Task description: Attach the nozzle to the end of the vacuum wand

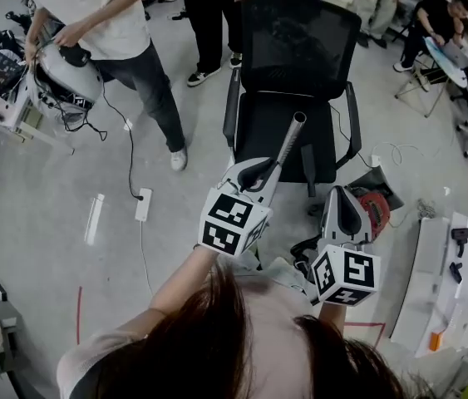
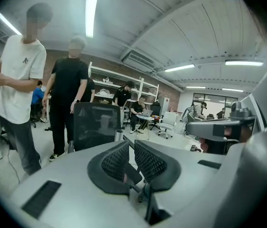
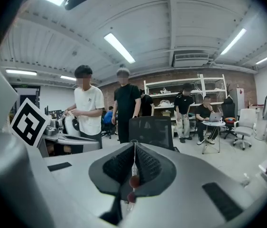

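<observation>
My left gripper [image 1: 263, 173] is shut on the silver vacuum wand [image 1: 290, 140], which slants up and away toward the chair with its open end free. In the left gripper view the wand [image 2: 119, 136] runs between the ribbed pads of the left gripper [image 2: 129, 145]. My right gripper [image 1: 345, 199] is just to the right of it, apart from the wand. In its own view the right gripper [image 3: 134, 147] has its pads pressed together, and only small red spots show in the thin slit. A red and black vacuum part [image 1: 375, 210] lies on the floor beyond it. I cannot pick out the nozzle.
A black office chair [image 1: 298, 65] stands straight ahead. Two people [image 1: 109, 23] stand at the back left near a cluttered bench [image 1: 1, 90]. A power strip [image 1: 143, 204] with its cable lies on the floor. A white table [image 1: 433, 298] with small tools is at the right.
</observation>
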A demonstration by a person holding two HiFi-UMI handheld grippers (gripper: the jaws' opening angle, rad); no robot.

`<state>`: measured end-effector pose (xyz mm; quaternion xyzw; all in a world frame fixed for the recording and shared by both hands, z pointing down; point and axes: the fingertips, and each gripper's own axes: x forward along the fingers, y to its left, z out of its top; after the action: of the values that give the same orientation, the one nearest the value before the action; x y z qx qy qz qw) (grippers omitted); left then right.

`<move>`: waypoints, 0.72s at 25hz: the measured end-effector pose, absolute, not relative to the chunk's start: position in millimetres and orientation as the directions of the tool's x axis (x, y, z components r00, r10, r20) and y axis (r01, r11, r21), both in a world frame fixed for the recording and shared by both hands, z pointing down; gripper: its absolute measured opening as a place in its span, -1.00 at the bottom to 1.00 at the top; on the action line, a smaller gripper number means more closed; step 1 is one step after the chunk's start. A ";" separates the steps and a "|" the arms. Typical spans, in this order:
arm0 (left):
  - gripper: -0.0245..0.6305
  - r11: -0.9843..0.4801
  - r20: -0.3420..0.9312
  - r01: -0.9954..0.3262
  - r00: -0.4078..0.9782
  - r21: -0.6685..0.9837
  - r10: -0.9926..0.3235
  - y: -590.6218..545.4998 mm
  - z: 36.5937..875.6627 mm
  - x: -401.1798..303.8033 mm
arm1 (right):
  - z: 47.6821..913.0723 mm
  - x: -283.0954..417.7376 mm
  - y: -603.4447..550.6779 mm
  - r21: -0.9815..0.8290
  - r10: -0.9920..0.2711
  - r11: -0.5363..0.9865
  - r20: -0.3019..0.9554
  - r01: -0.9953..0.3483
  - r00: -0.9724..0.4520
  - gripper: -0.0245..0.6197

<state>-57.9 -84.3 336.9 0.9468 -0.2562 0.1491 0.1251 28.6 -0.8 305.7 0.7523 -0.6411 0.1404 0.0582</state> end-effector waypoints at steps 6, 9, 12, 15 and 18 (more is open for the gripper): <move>-0.84 -0.849 0.356 -0.504 0.831 0.156 -0.428 -96.9 348.0 -57.1 | 311.8 22.9 -7.4 -0.079 -0.940 -0.199 0.299 -0.977 0.167 -0.85; -0.84 -0.850 0.358 -0.504 0.830 0.152 -0.428 -96.0 353.1 -52.0 | 316.1 26.4 -4.7 -0.081 -0.937 -0.202 0.307 -0.976 0.168 -0.85; -0.84 -0.844 0.360 -0.517 0.821 0.142 -0.443 -95.0 355.4 -44.3 | 316.6 33.9 -1.5 -0.079 -0.937 -0.192 0.310 -0.978 0.159 -0.85; -0.84 -0.826 0.363 -0.547 0.804 0.140 -0.471 -102.1 356.3 -35.1 | 315.1 46.1 -7.0 -0.078 -0.939 -0.168 0.315 -0.983 0.135 -0.85; -0.84 -0.806 0.370 -0.574 0.787 0.143 -0.494 -106.2 359.7 -25.8 | 314.6 60.6 -11.3 -0.074 -0.940 -0.145 0.322 -0.987 0.114 -0.85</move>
<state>-25.8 -106.2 359.7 0.9369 -0.2849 0.1593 0.1250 60.6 -11.3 314.6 0.7421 -0.6491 0.1474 0.0793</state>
